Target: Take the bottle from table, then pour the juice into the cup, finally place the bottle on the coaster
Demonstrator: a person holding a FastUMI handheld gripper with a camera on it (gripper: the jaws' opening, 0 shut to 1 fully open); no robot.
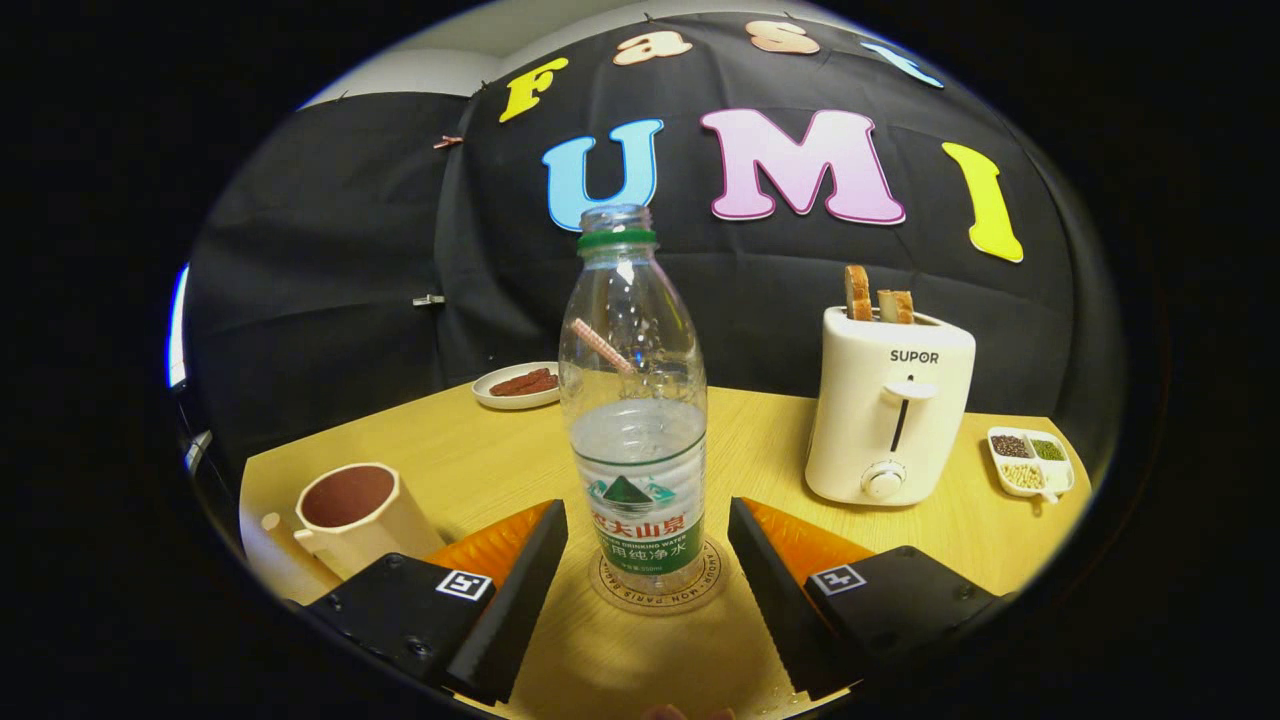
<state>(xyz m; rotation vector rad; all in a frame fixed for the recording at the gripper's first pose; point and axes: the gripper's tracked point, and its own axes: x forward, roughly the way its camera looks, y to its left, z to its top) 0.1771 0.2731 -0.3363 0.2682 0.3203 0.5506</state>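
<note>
A light wooden table (770,420) fills the lower part of the booth, its grain running across a warm yellow top. A cream toaster (888,410) stands on it with two slices of bread (878,300) upright in its slots. Just right of the toaster lies a small white divided dish (1032,462) holding grains of several colours. Well left of the toaster, near the table's far edge, sits a white plate (518,385) of reddish-brown food. Behind the toaster hangs wrinkled black cloth (340,260); above the cloth a pale wall (430,68) shows.
</note>
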